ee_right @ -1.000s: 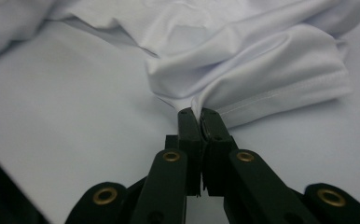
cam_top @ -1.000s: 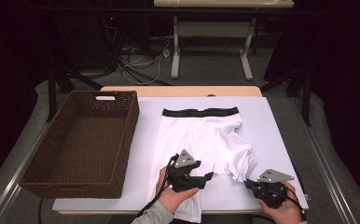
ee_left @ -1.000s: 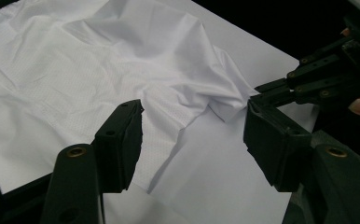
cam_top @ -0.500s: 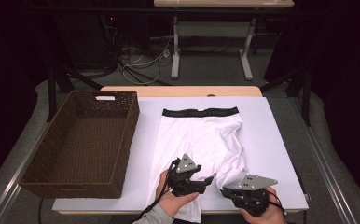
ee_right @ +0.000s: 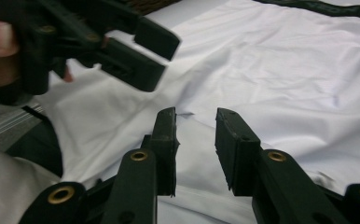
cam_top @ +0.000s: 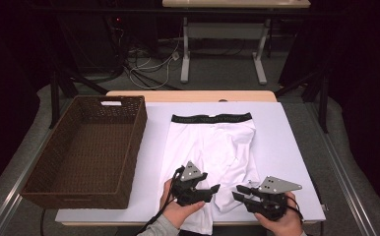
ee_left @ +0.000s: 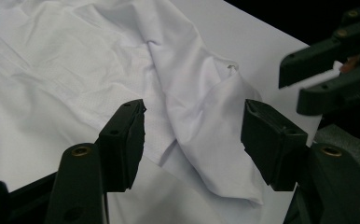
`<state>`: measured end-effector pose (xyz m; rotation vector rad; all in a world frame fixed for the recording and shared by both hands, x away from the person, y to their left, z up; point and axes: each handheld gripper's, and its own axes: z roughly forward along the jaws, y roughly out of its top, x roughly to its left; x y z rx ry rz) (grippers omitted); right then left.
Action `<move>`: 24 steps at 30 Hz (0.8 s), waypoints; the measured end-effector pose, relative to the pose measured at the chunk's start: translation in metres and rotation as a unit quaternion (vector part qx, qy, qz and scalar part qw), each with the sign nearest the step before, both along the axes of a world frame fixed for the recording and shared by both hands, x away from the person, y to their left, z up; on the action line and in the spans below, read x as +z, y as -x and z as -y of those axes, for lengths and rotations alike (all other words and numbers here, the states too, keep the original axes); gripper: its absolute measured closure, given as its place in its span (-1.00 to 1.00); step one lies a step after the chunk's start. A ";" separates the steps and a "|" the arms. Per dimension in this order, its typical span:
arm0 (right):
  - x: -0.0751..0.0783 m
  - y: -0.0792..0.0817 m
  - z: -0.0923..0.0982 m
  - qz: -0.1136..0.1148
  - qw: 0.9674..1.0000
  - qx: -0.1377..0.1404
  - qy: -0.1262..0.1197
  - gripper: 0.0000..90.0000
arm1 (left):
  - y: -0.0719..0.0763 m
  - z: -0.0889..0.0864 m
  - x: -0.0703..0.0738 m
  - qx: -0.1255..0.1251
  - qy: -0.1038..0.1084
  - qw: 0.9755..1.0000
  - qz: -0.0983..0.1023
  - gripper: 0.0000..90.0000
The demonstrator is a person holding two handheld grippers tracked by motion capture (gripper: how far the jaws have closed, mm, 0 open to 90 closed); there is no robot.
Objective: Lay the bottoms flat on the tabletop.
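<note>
One pair of white shorts (cam_top: 210,147) lies right of the one wicker basket (cam_top: 87,152), its near hem cut off behind the hands. The left gripper (cam_top: 212,189) gapes empty; the right gripper (cam_top: 238,192), jaws just opening, holds nothing.

Brown wicker basket (cam_top: 87,147), left half of frame, on white table (cam_top: 286,147). Second table's legs (cam_top: 185,54) top centre; loose cables (cam_top: 148,64) on floor, upper left.
</note>
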<state>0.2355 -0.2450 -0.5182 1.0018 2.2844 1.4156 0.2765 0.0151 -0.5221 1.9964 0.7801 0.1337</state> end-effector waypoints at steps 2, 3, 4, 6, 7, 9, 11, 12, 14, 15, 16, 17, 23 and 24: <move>-0.001 -0.002 0.007 0.000 1.000 -0.012 0.006 0.54 | 0.003 0.003 -0.002 -0.007 -0.003 1.000 0.000 -0.10; -0.002 -0.004 0.010 0.005 1.000 -0.016 0.008 0.54 | 0.005 0.005 -0.003 -0.011 -0.004 1.000 -0.001 -0.10; -0.002 -0.005 0.013 0.006 1.000 -0.022 0.011 0.54 | 0.007 0.007 -0.004 -0.016 -0.005 1.000 -0.006 -0.09; -0.005 -0.007 0.019 0.008 0.999 -0.035 0.014 0.53 | 0.011 0.011 -0.006 -0.026 -0.007 1.000 -0.007 -0.09; -0.006 -0.008 0.022 0.003 0.999 -0.040 0.016 0.53 | 0.014 0.014 -0.007 -0.031 -0.007 0.999 -0.013 -0.09; -0.009 -0.011 0.029 -0.001 0.999 -0.048 0.018 0.52 | 0.019 0.019 -0.011 -0.050 -0.012 0.999 -0.017 -0.08; -0.012 -0.012 0.034 -0.012 0.998 -0.057 0.017 0.52 | 0.023 0.024 -0.013 -0.056 -0.011 0.998 -0.025 -0.08; -0.013 -0.012 0.036 -0.015 0.998 -0.057 0.021 0.52 | 0.024 0.026 -0.015 -0.061 -0.012 0.998 -0.027 -0.08; -0.016 -0.012 0.041 -0.018 0.998 -0.063 0.025 0.52 | 0.027 0.030 -0.017 -0.068 -0.016 0.997 -0.031 -0.08; -0.017 -0.011 0.043 -0.024 0.997 -0.069 0.024 0.52 | 0.028 0.032 -0.018 -0.071 -0.021 0.997 -0.032 -0.08; -0.019 -0.010 0.046 -0.023 0.997 -0.070 0.023 0.51 | 0.028 0.033 -0.020 -0.074 -0.022 0.997 -0.030 -0.08; -0.021 -0.009 0.048 -0.023 0.997 -0.068 0.023 0.50 | 0.029 0.035 -0.021 -0.074 -0.023 0.997 -0.031 -0.08; -0.032 -0.013 0.054 -0.040 0.996 -0.079 0.014 0.45 | 0.031 0.038 -0.027 -0.077 -0.041 0.996 -0.034 -0.08; -0.034 -0.015 0.053 -0.040 0.996 -0.078 0.013 0.45 | 0.031 0.038 -0.028 -0.077 -0.042 0.996 -0.033 -0.08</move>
